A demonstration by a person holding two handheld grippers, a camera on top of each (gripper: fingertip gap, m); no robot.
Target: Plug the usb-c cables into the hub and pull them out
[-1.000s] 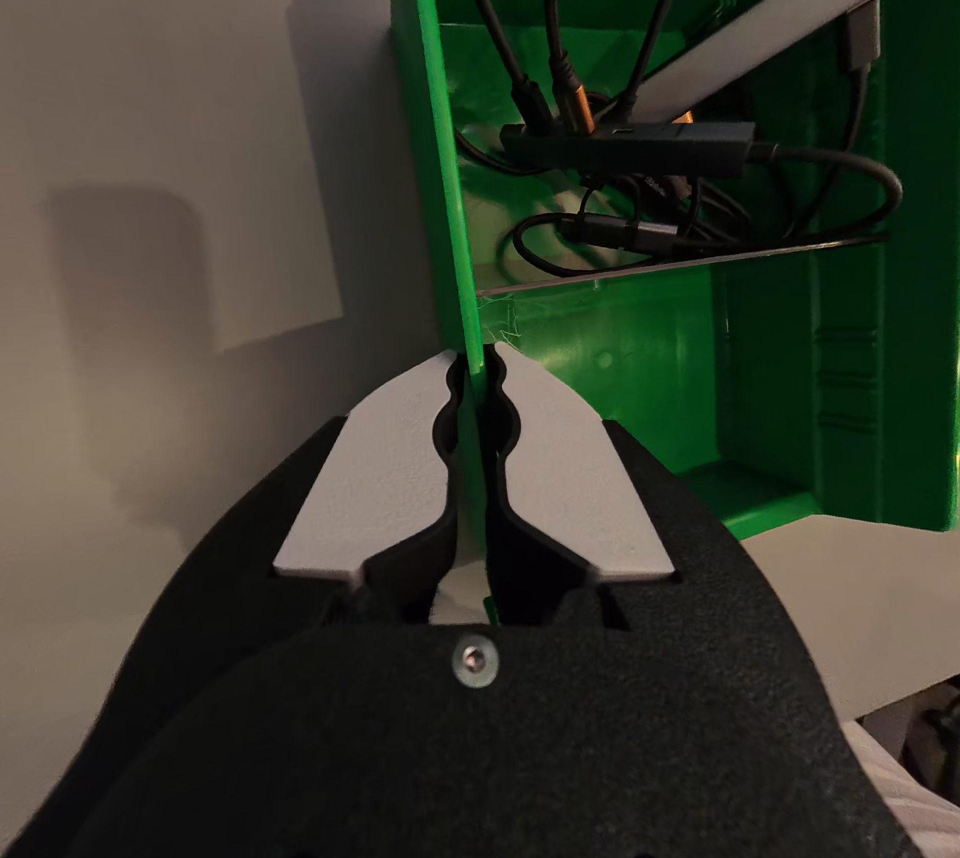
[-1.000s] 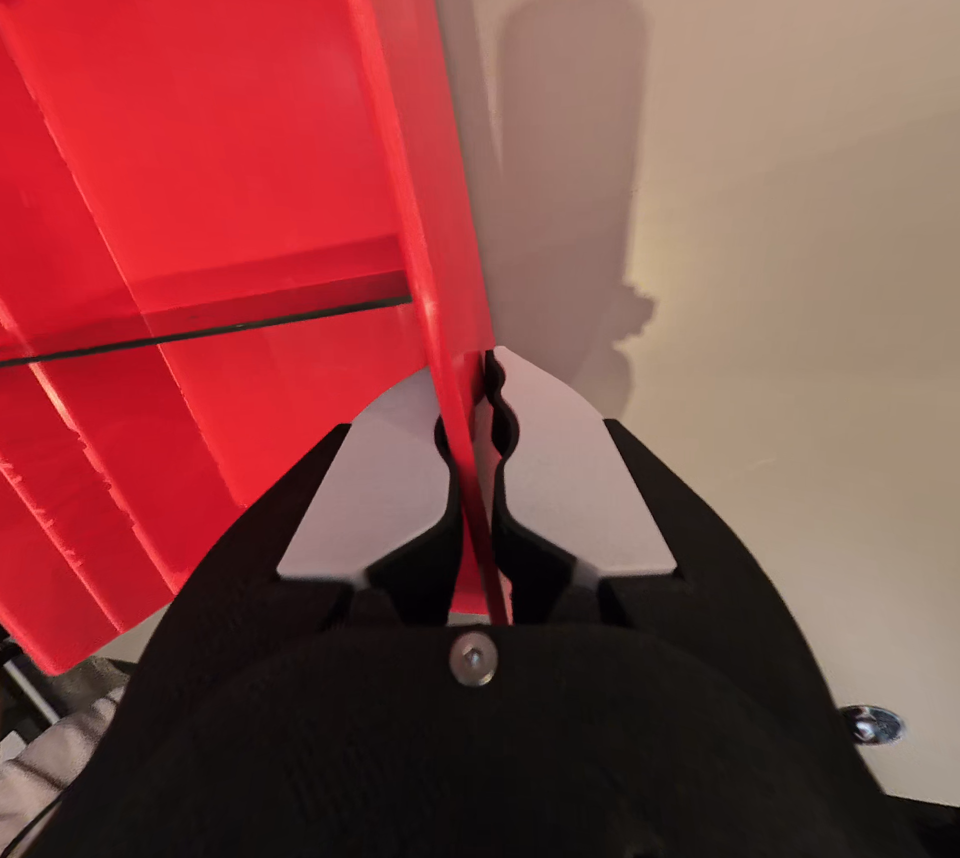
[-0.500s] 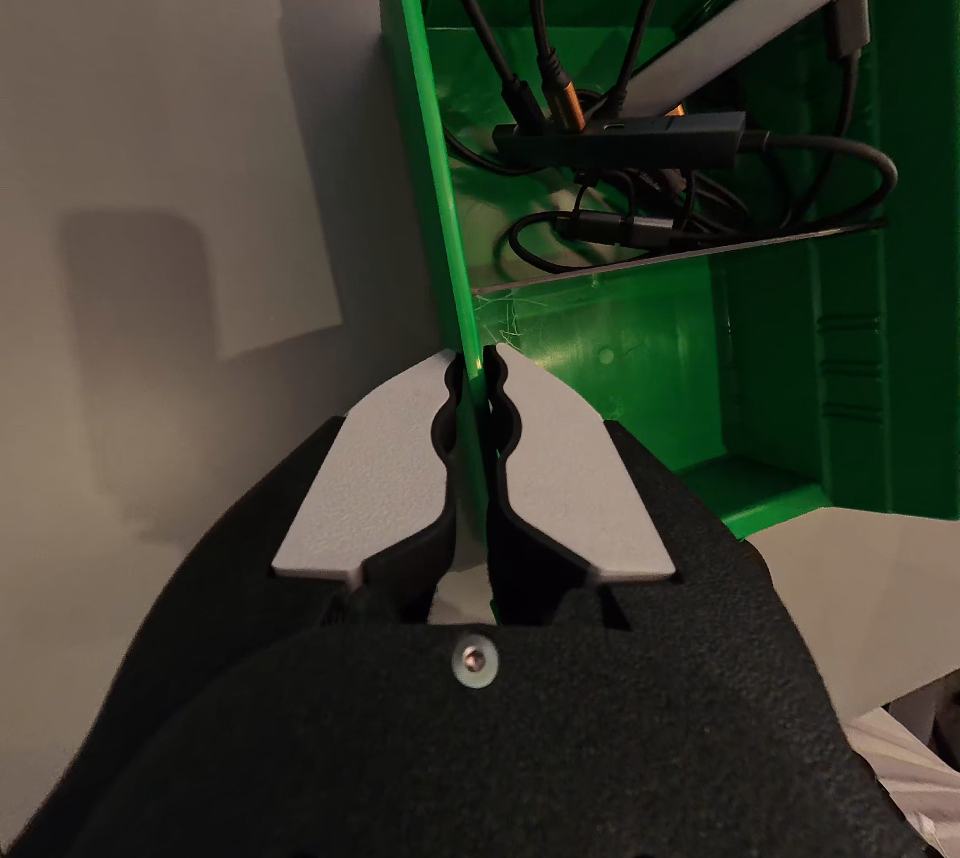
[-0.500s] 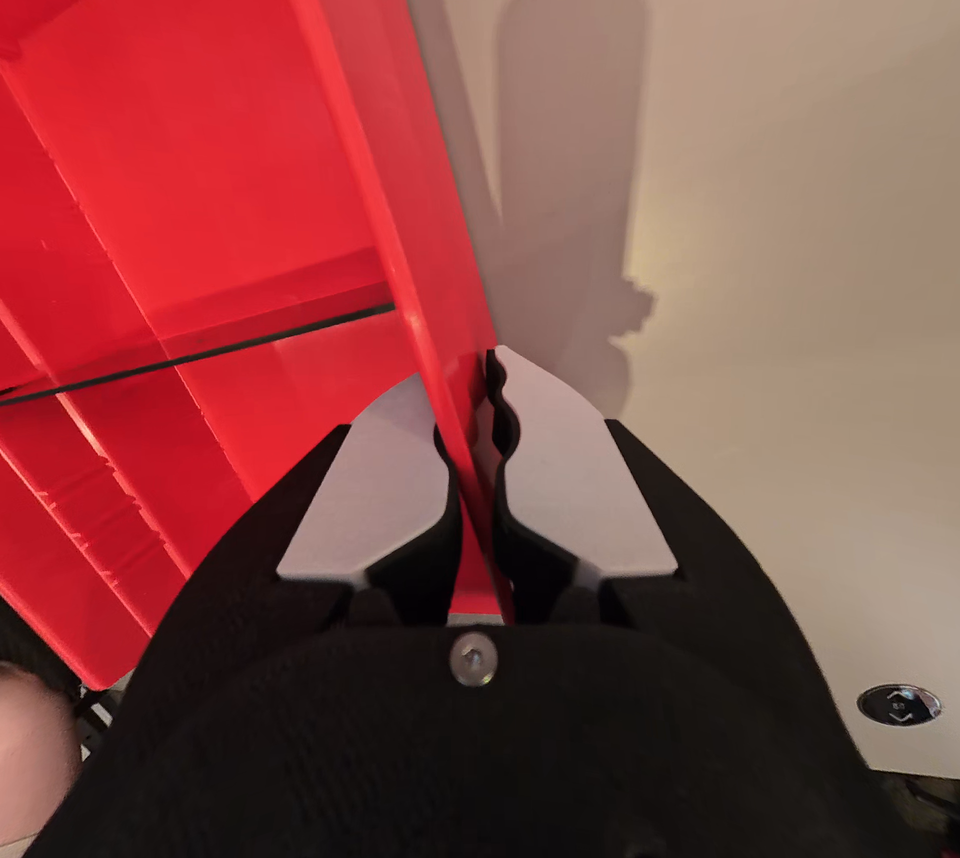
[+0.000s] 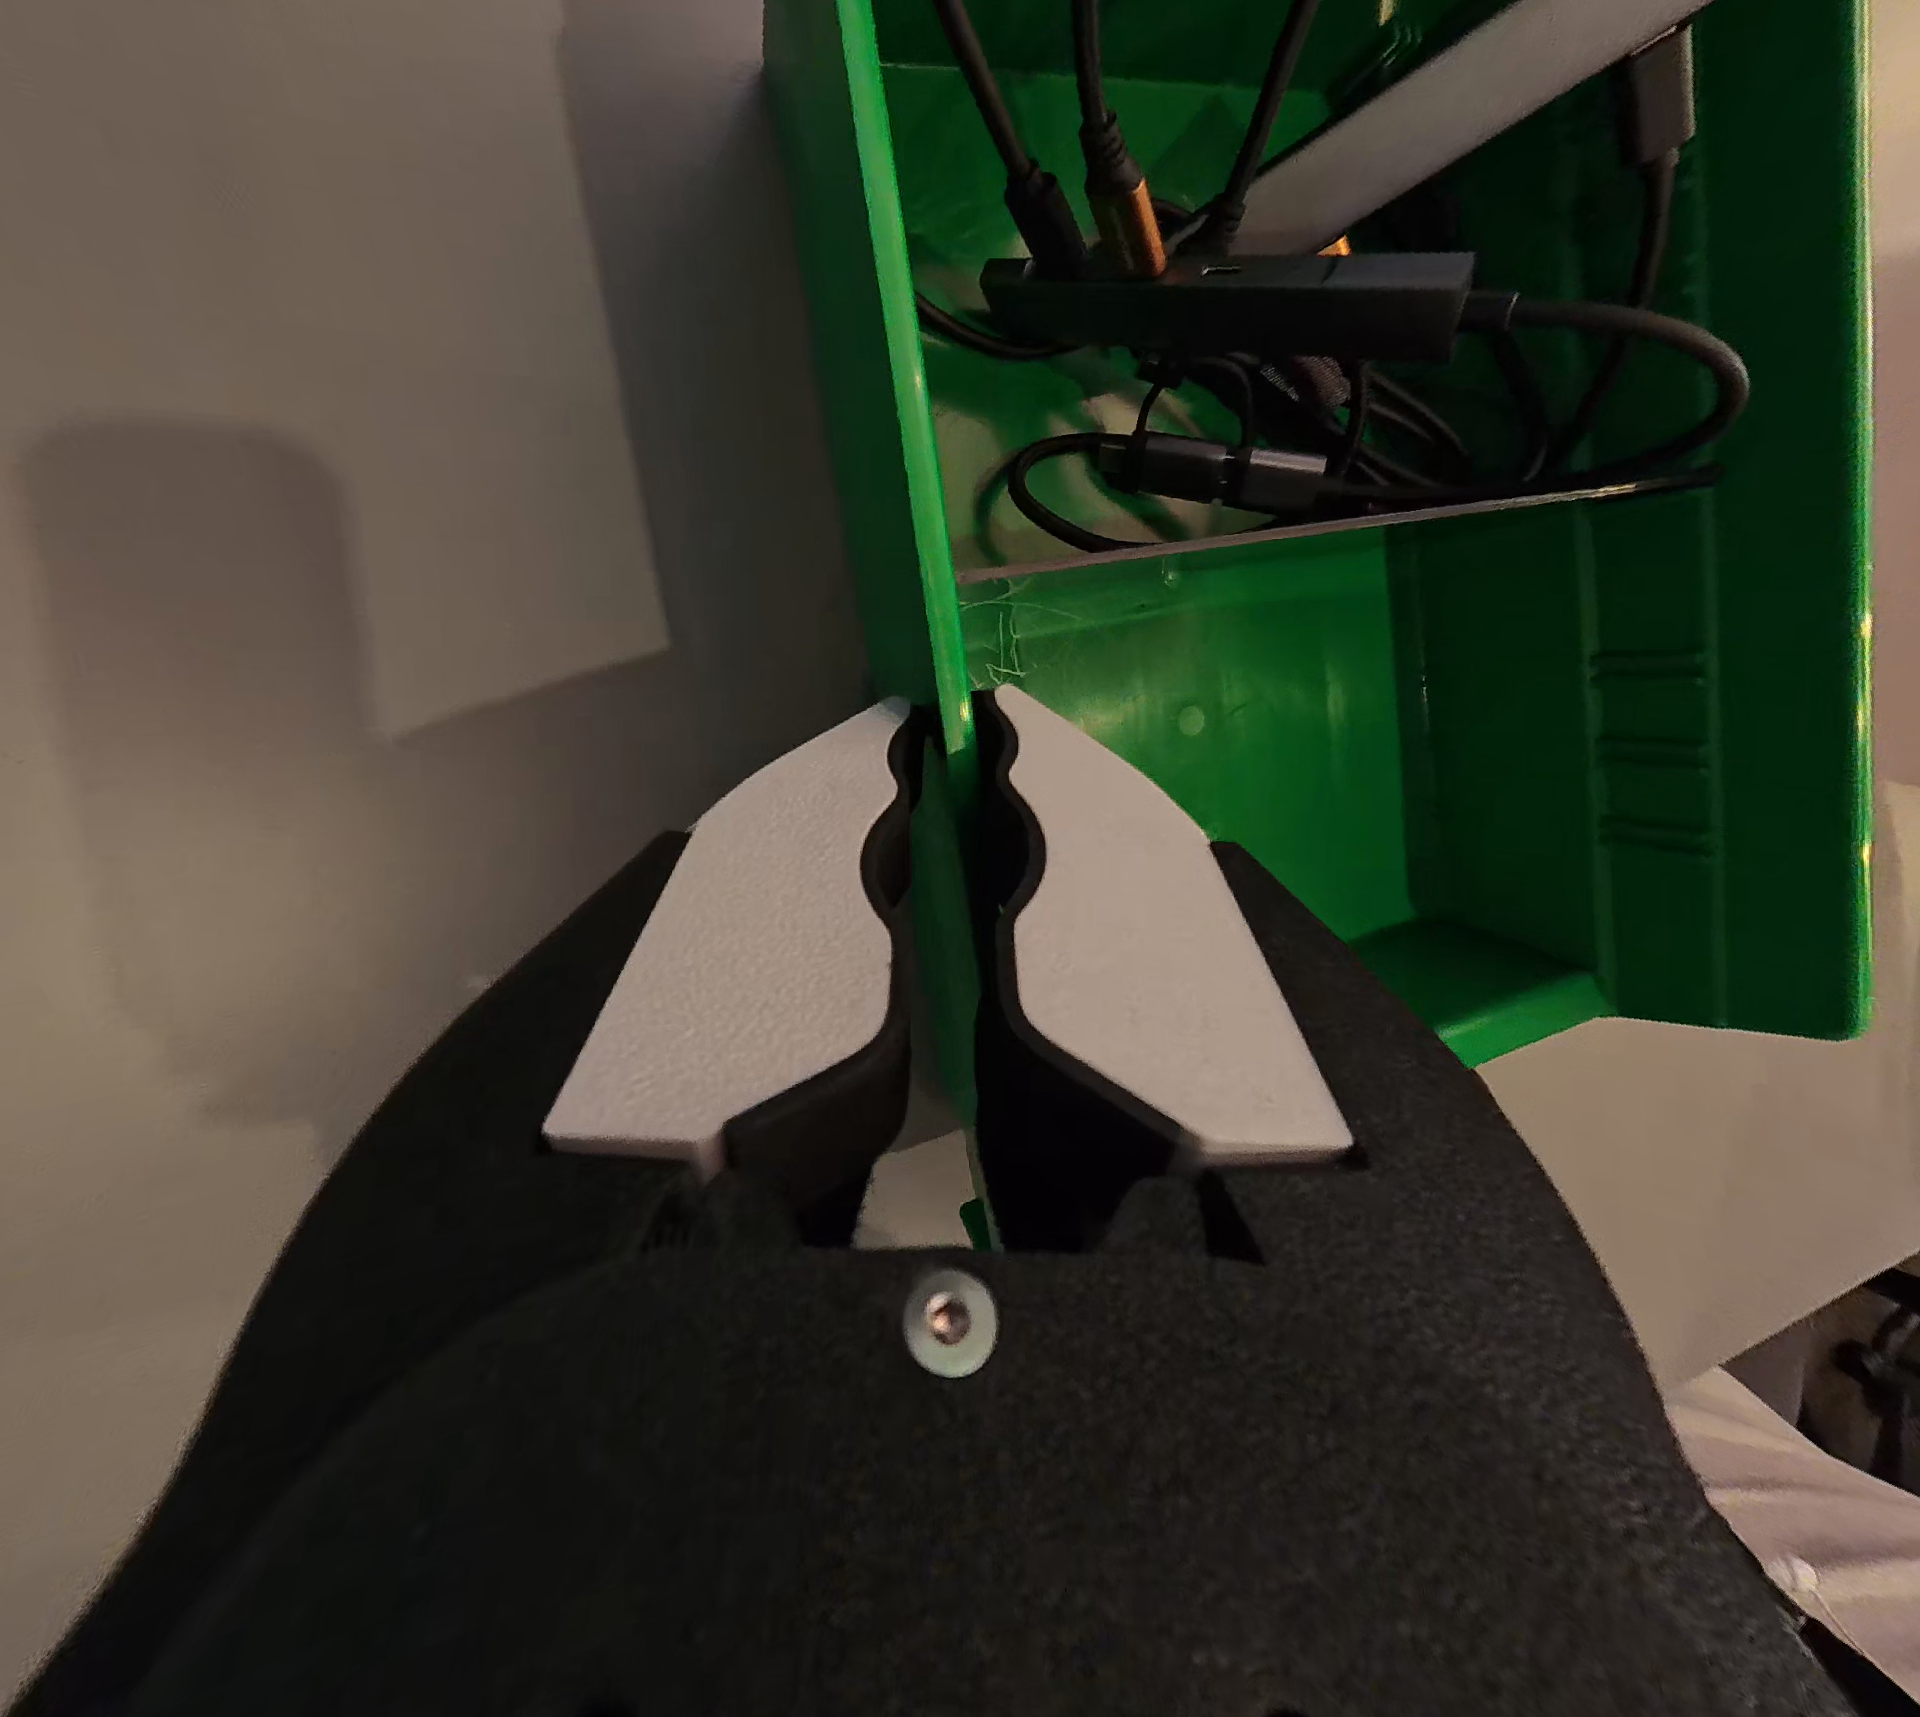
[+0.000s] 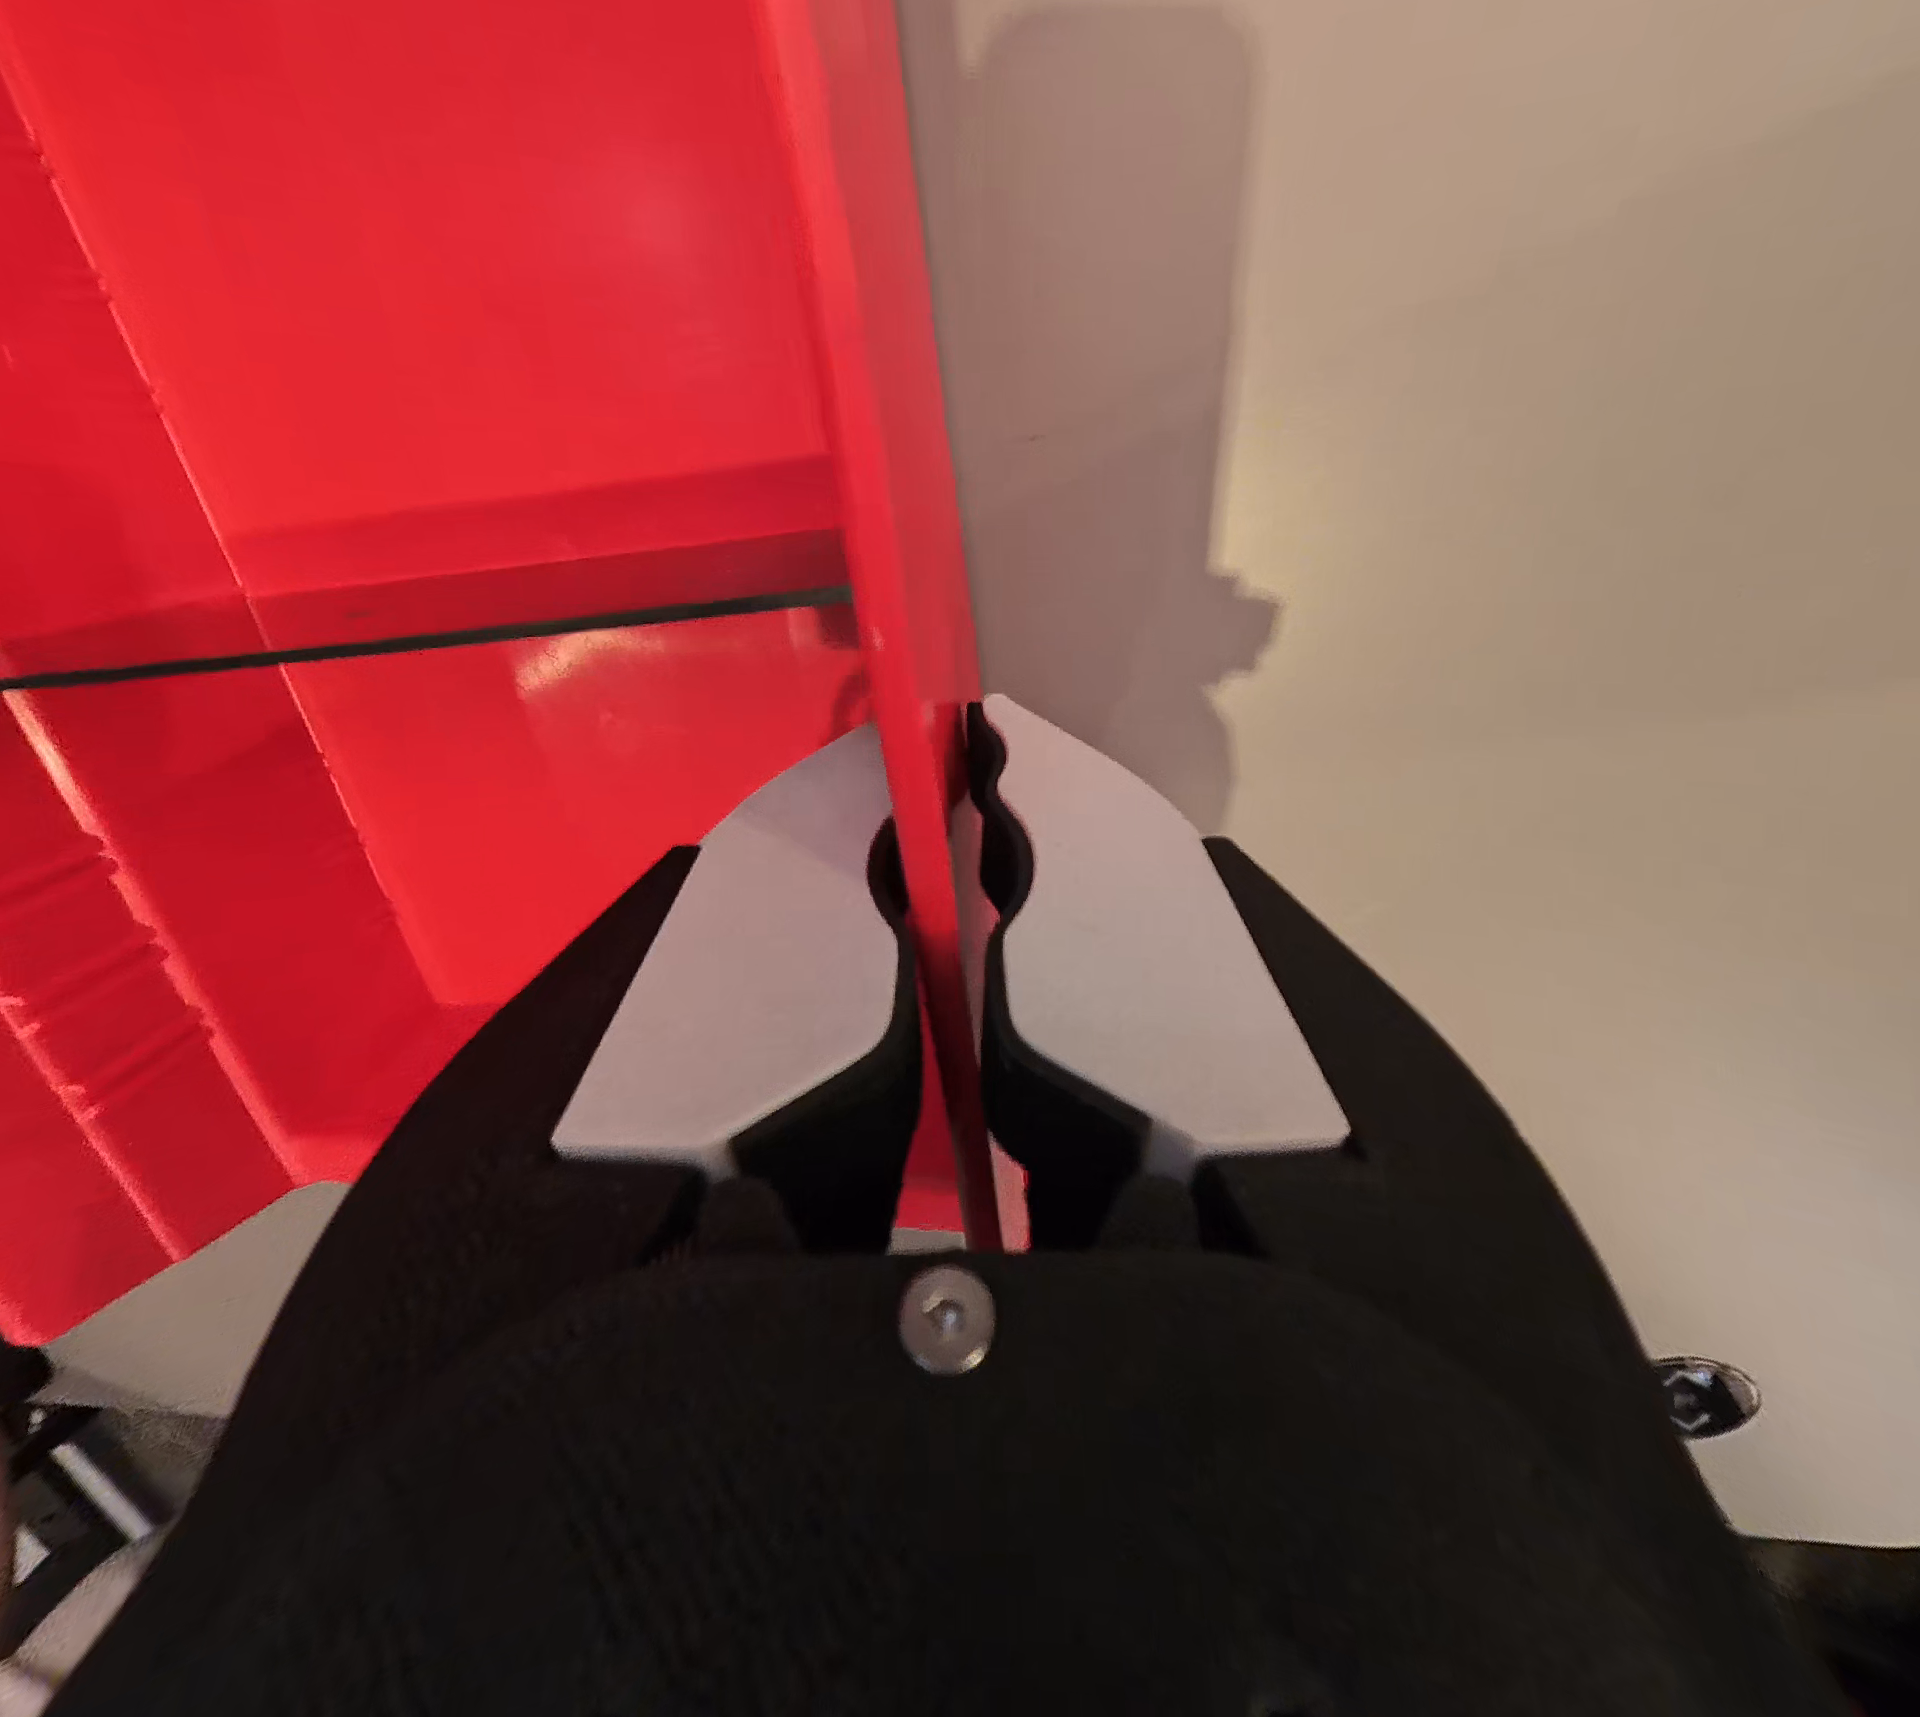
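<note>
Left gripper (image 5: 951,717) is clamped on the side wall of a green bin (image 5: 1299,732); right gripper (image 6: 935,722) is likewise closed on the wall of a red bin (image 6: 468,265) — both walls are pinched between near-shut fingers. Inside the green bin, behind a clear divider (image 5: 1330,519), a black hub (image 5: 1226,306) is seen with usb-c cables (image 5: 1091,57) plugged into its upper edge.

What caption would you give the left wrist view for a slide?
Left gripper clamped on the side wall of a green bin holding a black hub with cables plugged in.
</note>
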